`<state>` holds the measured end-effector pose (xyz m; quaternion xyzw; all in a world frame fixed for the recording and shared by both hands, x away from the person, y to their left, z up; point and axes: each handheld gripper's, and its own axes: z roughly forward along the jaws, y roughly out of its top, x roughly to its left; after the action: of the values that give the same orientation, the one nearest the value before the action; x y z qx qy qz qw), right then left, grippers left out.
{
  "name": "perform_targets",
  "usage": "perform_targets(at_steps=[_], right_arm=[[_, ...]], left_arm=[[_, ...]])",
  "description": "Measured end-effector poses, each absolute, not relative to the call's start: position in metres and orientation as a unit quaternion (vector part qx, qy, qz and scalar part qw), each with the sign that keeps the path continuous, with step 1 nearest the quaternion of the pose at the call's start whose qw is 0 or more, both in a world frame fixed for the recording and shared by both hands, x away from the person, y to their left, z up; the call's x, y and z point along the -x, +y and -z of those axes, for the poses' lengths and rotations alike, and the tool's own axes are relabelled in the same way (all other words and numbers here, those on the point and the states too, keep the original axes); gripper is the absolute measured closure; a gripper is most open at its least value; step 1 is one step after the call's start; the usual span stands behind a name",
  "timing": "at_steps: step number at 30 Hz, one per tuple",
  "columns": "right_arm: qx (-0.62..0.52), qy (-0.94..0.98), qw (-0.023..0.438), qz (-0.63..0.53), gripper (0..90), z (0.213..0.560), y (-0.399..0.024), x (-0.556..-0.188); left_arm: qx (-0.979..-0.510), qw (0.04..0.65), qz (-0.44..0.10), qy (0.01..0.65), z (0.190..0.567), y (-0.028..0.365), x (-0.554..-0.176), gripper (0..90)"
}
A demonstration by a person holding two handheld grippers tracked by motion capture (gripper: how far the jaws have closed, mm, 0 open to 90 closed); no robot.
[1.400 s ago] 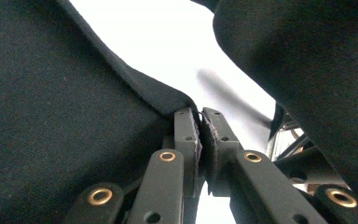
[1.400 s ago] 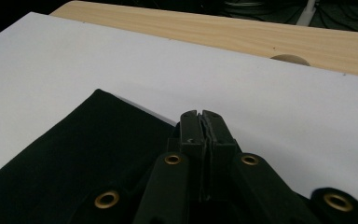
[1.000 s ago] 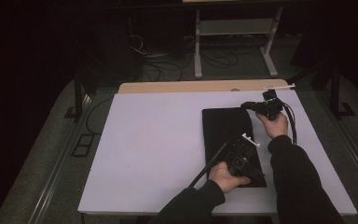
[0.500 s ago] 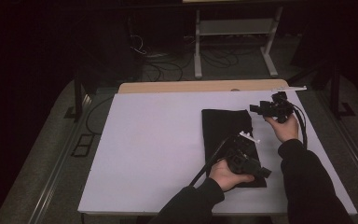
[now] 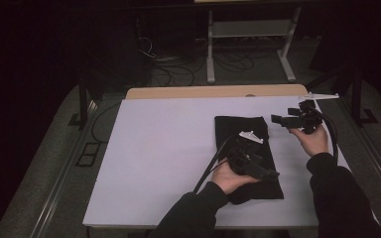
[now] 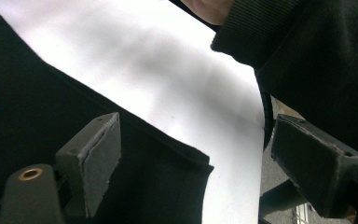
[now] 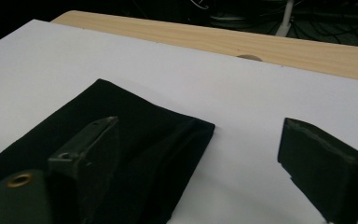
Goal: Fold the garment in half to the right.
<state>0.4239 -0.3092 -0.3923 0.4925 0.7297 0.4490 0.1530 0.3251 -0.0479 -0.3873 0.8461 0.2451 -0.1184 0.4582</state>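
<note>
Both jaws just opened wide, empty, above black cloth (image 5: 248,148)

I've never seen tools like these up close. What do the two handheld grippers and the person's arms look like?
Each hand carries a black two-jaw gripper: the left gripper bears a pale grey three-cornered plate on top, and the right gripper is black too. Thick black cables trail from both. Up close, the jaws are dark blocks with rough dark pads and a brass-coloured eyelet at the base. The person wears black long sleeves with ribbed cuffs.
</note>
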Motion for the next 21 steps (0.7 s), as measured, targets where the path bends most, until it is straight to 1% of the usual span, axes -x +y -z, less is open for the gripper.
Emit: perform_targets(at_steps=[1, 3, 6, 9, 12, 21], right_arm=[[-0.492, 0.73, 0.148, -0.451, 4.6, 0.392, -0.31, -0.423], [-0.492, 0.733, 0.145, -0.447, 3.8, 0.392, -0.312, -0.419], [-0.492, 0.737, 0.145, -0.44, 0.0, 0.391, -0.312, -0.415], [-0.486, 0.739, 0.142, -0.444, 0.0, 0.389, -0.312, -0.41], [-0.484, 0.742, 0.135, -0.444, 0.0, 0.389, -0.311, -0.405], [-0.472, 0.753, 0.13, -0.439, 0.0, 0.385, -0.303, -0.391]], left_arm=[[-0.843, 0.463, 0.115, 0.246, 0.386, -0.044, -0.326, 14.9], [-0.84, 0.467, 0.118, 0.248, 0.385, -0.038, -0.329, 13.3], [-0.842, 0.467, 0.106, 0.248, 0.385, -0.03, -0.332, 7.5], [-0.845, 0.463, 0.097, 0.249, 0.384, -0.02, -0.335, 0.9], [-0.842, 0.464, 0.105, 0.253, 0.383, -0.01, -0.336, 0.0], [-0.839, 0.469, 0.071, 0.267, 0.377, 0.022, -0.338, 0.0]])
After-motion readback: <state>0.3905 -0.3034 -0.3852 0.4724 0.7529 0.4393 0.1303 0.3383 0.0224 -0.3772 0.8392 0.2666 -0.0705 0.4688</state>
